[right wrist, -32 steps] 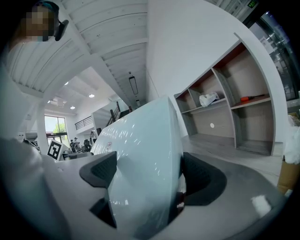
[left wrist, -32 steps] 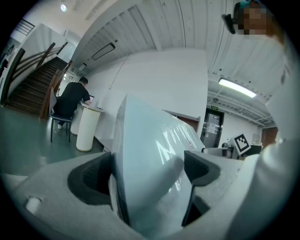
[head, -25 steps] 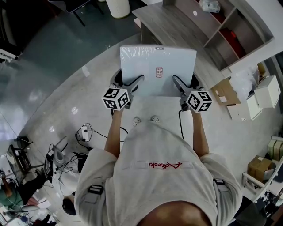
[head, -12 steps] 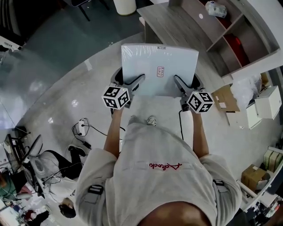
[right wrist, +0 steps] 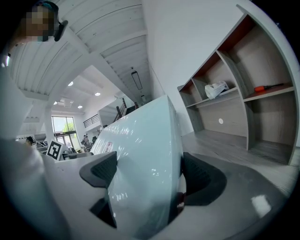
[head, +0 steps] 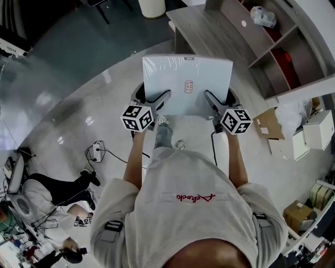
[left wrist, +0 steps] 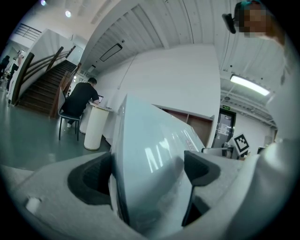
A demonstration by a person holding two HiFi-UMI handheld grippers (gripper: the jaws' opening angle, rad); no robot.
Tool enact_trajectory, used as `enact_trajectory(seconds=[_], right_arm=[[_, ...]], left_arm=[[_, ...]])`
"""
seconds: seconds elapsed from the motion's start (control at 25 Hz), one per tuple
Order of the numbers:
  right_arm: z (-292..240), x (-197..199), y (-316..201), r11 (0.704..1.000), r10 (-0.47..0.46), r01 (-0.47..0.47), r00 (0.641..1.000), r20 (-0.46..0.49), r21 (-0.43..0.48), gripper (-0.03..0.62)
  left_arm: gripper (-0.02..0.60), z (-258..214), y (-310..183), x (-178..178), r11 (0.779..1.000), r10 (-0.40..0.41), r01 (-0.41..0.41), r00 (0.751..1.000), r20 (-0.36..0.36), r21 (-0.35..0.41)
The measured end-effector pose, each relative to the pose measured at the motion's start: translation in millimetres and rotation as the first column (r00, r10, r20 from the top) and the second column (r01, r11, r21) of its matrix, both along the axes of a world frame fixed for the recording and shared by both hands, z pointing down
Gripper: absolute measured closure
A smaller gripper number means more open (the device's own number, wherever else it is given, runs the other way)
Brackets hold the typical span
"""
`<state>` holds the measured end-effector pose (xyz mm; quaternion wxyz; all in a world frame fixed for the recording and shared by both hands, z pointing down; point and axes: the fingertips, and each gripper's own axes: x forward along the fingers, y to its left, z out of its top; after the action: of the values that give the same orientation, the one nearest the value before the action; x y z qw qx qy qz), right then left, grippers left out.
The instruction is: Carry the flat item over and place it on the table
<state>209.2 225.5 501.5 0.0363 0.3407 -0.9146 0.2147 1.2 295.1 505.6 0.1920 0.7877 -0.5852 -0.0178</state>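
Observation:
A flat white box wrapped in shiny plastic (head: 187, 82) is held level in front of the person, above the floor. My left gripper (head: 157, 102) is shut on its near left edge, and my right gripper (head: 213, 102) is shut on its near right edge. In the left gripper view the flat box (left wrist: 150, 159) fills the gap between the dark pads. The right gripper view shows the same flat box (right wrist: 143, 164) clamped between its pads. A grey wooden table (head: 209, 31) lies just beyond the box's far edge.
Open shelves (head: 280, 44) with a plastic bag and a red item stand right of the table. Cardboard and white boxes (head: 293, 131) lie on the floor at right. Cables and a power strip (head: 97, 154) lie at left, near a person sitting on the floor (head: 57, 186). A white bin (head: 152, 6) stands at the top.
The person has walked forward with the box: the table and shelves have slid slightly up-right in view, and a leg now steps out under the box. Both grips are unchanged.

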Motion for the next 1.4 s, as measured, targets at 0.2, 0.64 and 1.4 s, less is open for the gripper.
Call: enact_trajectory(seconds=[0.2, 0.64, 1.4], right_arm=[[5.3, -10.5, -26.6, 1.0, 0.027, -0.027, 1.0, -0.014, 0.007, 0.151], [0.8, -50.3, -124.6, 0.994, 0.109, -0.109, 0.993, -0.038, -0.003, 0.151], [-13.9, -132.5, -238.3, 0.974, 0.225, -0.223, 0.973, -0.053, 0.035, 0.151]], left_arm=[[0.092, 8.0, -31.8, -12.2, 1.0, 0.026, -0.026, 1.0, -0.012, 0.006], [0.092, 7.0, -147.6, -56.6, 0.994, 0.108, -0.108, 0.994, -0.036, -0.005], [0.092, -1.5, -286.5, -142.3, 0.975, 0.222, -0.221, 0.974, -0.05, 0.028]])
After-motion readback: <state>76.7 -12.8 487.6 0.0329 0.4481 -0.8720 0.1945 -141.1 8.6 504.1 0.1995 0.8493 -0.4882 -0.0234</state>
